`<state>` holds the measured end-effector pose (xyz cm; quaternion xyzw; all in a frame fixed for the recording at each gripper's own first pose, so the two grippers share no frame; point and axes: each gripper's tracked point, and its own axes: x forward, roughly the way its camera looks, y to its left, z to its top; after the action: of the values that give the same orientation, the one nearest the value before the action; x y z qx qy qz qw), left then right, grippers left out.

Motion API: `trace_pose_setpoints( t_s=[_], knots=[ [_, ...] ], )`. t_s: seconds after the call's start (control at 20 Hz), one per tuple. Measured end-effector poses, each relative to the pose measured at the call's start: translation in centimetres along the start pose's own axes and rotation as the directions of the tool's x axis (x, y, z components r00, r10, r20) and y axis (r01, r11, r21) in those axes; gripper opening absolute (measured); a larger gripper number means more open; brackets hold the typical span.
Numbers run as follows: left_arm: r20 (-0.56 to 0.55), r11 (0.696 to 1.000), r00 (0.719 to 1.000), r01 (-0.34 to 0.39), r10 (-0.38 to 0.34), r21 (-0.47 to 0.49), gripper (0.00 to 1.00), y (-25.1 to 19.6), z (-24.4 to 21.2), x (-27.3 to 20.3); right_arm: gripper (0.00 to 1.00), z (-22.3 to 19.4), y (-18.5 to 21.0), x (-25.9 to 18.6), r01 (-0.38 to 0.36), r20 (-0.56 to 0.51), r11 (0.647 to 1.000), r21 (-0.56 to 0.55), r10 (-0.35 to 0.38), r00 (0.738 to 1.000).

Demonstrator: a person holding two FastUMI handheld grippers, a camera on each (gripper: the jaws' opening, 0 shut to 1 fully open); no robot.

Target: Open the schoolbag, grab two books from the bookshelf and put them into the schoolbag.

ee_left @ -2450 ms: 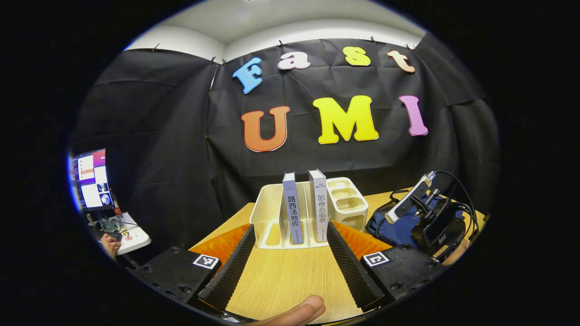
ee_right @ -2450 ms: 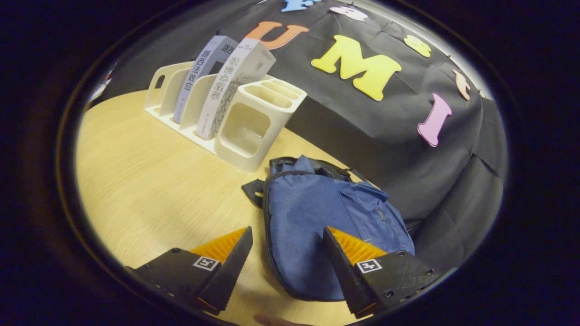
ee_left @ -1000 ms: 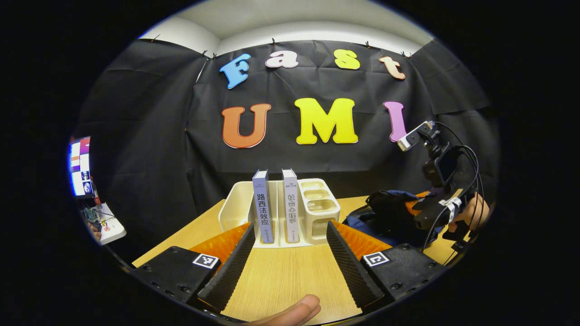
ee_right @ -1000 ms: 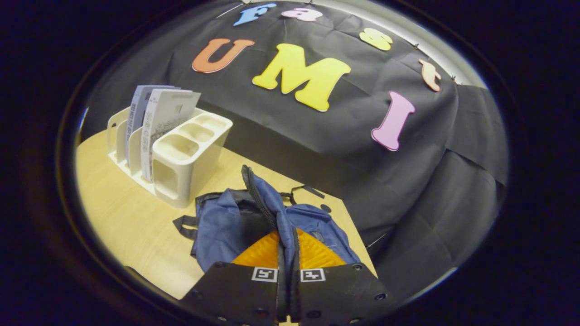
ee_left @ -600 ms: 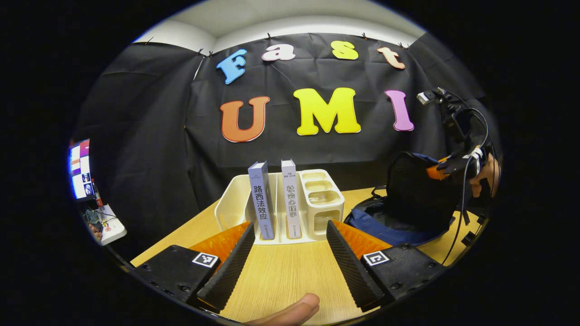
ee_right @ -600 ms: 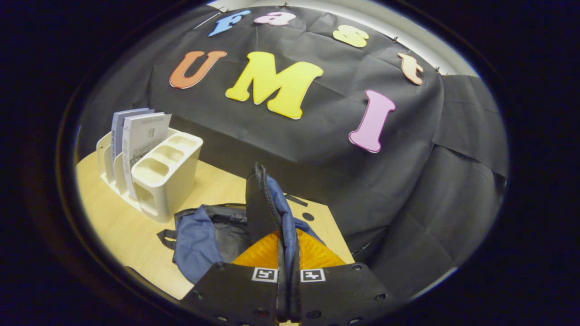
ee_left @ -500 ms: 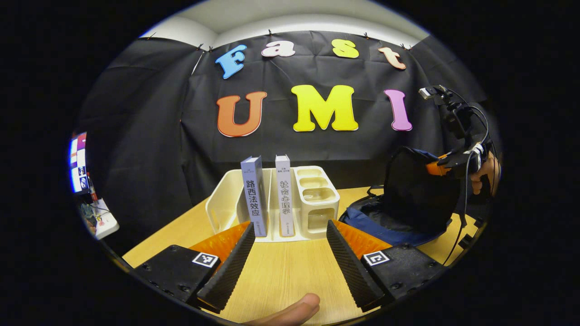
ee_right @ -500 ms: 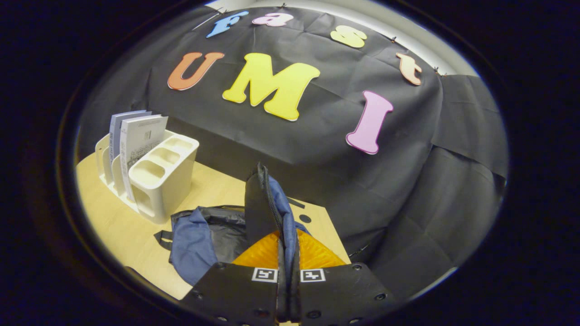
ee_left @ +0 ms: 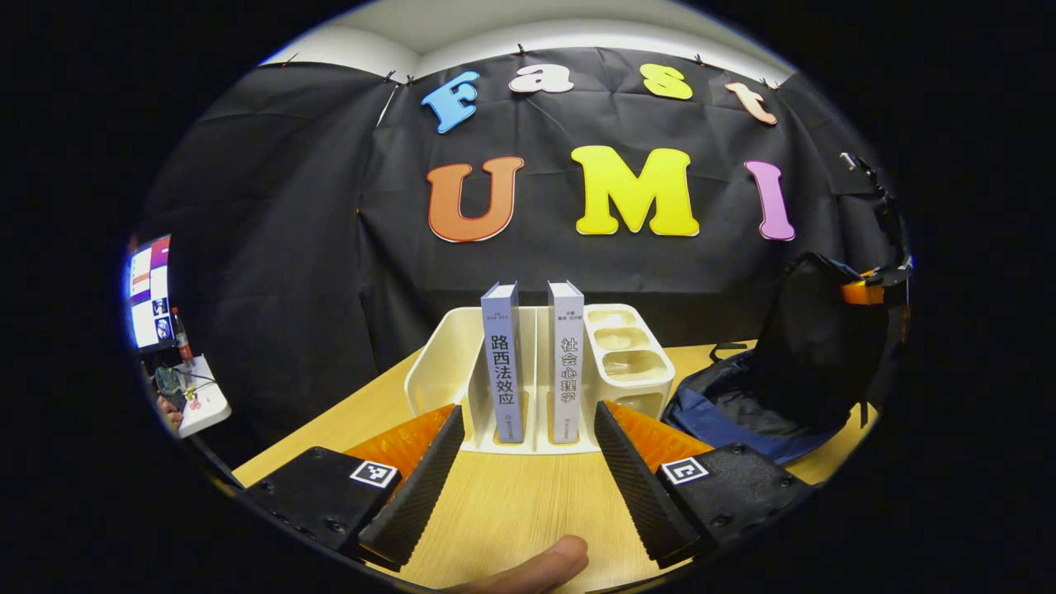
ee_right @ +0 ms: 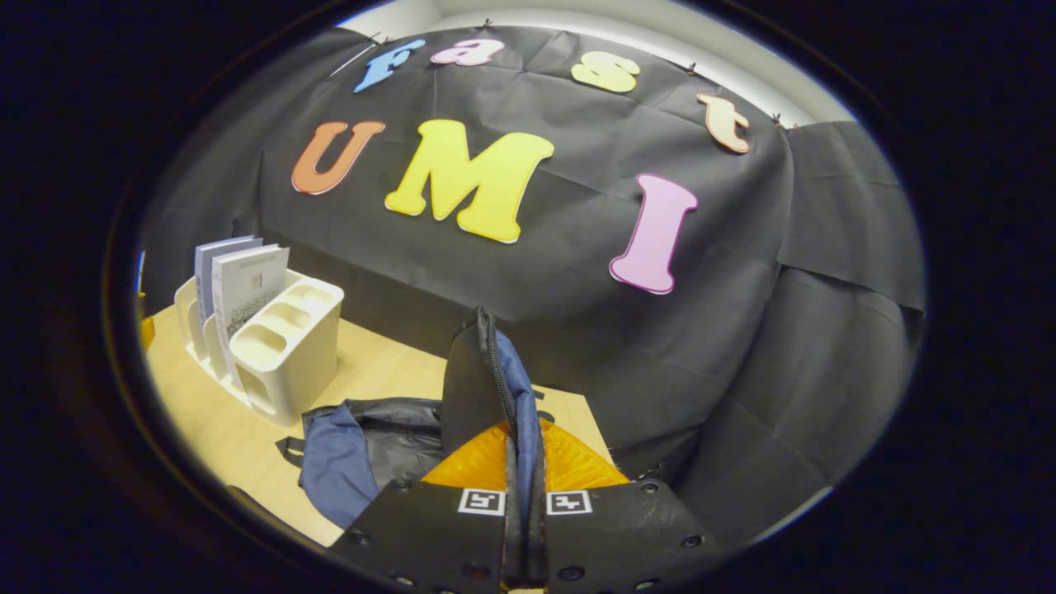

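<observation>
In the left gripper view the left gripper [ee_left: 521, 445] hovers low over the wooden table [ee_left: 511, 511], its fingers spread apart with nothing between them; just beyond stands the white bookshelf [ee_left: 615, 363] holding two upright books [ee_left: 505, 363] side by side; to the right lies the blue schoolbag [ee_left: 742, 404], its flap [ee_right: 483, 371] lifted upright; in the right gripper view the right gripper [ee_right: 523, 462] has both fingers pressed together on that flap's edge, holding the bag open.
</observation>
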<state>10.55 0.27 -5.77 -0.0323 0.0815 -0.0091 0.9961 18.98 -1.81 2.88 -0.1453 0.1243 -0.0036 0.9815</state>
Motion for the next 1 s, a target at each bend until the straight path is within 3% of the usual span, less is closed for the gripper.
trace_pose_setpoints(
  t_s=[0.4,0.65,1.0],
  knots=[
    [-0.010,0.998,0.999,0.046,-0.047,-0.039,0.99,-0.6,5.5,6.4,0.03,1.0,-1.1,0.4,-0.012,0.045,0.999,0.031,0.011,0.999],
    [-0.058,0.999,0.998,0.029,-0.031,-0.024,0.99,-0.5,8.1,11.1,0.03,1.1,-1.4,0.2,-0.017,0.073,0.999,0.052,0.013,0.997],
    [-0.132,0.995,0.988,0.076,-0.084,-0.070,0.99,-2.1,12.2,16.8,0.03,0.4,-1.5,-0.3,-0.021,0.098,0.998,0.065,0.014,0.995]
  ],
)
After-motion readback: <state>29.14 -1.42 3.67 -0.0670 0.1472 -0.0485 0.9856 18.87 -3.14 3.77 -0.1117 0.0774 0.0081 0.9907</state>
